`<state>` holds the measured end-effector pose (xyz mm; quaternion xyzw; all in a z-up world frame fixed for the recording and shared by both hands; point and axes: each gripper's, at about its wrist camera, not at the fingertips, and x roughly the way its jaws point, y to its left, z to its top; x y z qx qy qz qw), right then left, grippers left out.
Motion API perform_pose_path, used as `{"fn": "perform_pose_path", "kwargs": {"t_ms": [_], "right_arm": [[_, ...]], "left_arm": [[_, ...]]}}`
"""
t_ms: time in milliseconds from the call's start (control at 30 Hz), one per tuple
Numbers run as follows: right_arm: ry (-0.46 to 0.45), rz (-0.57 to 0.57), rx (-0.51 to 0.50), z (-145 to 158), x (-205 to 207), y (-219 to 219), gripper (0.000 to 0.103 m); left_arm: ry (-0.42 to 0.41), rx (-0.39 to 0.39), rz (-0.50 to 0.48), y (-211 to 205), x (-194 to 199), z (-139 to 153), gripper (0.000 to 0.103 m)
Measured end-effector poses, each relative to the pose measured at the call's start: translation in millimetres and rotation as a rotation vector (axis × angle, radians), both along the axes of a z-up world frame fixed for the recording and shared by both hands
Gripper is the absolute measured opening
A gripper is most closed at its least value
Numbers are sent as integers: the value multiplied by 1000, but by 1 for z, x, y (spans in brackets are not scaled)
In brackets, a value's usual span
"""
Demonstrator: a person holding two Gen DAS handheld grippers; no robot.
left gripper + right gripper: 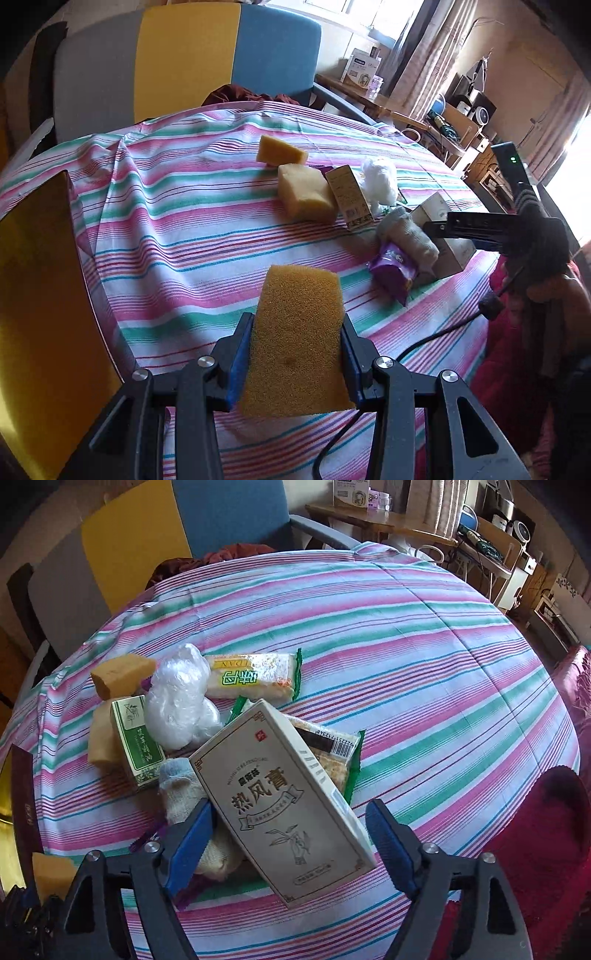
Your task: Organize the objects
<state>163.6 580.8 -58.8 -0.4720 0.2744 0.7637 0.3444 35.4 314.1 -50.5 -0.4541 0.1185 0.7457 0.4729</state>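
My left gripper (295, 332) is shut on an orange sponge (295, 339) and holds it above the striped tablecloth (177, 236). Two more sponges (280, 150) (304, 192) lie further back beside a green-and-tan box (351, 195). My right gripper (290, 819) is open, its jaws on either side of a grey medicine box (284, 805) that leans on the pile. That gripper also shows in the left wrist view (469, 225). A grey sock (181, 790), a white plastic bag (179, 698) and a snack pack (255, 675) lie around it.
A purple packet (393, 267) lies by the sock. A second snack pack (332, 757) sits under the grey box. A gold-lined box (40, 314) stands at the table's left edge. A chair (184, 62) with yellow and blue panels stands behind the table.
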Motion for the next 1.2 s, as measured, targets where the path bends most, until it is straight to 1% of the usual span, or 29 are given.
{"fn": "perform_pose_path", "kwargs": {"t_ms": [33, 67, 167, 433, 567, 667, 767, 867, 967, 1033, 1100, 1200], "right_arm": [[-7, -23, 18, 0, 1, 2, 54], [-11, -41, 25, -2, 2, 4, 52], [19, -53, 13, -1, 5, 6, 52], [34, -68, 12, -1, 4, 3, 52], [45, -80, 17, -1, 5, 4, 52], [60, -81, 26, 2, 6, 4, 52], [77, -72, 41, 7, 6, 2, 52], [85, -65, 52, 10, 4, 0, 52], [94, -64, 61, 12, 4, -1, 52], [102, -63, 69, 14, 4, -2, 52], [113, -59, 79, 16, 4, -3, 52], [125, -51, 94, 19, 3, -4, 52]], "left_arm": [[3, 3, 0, -2, 1, 1, 44], [6, 8, 2, -4, 1, 3, 44], [17, 26, 9, -12, 2, 9, 44], [4, 65, 60, -34, -5, 22, 44], [1, 117, 146, -68, -25, 42, 44], [36, 132, 249, -103, -51, 56, 44], [77, 98, 365, -140, -84, 57, 44], [89, 34, 498, -178, -127, 49, 44], [106, -44, 599, -208, -166, 37, 44], [93, -73, 649, -222, -188, 28, 44], [96, -102, 693, -231, -205, 20, 44], [104, -148, 726, -239, -231, 7, 44]]}}
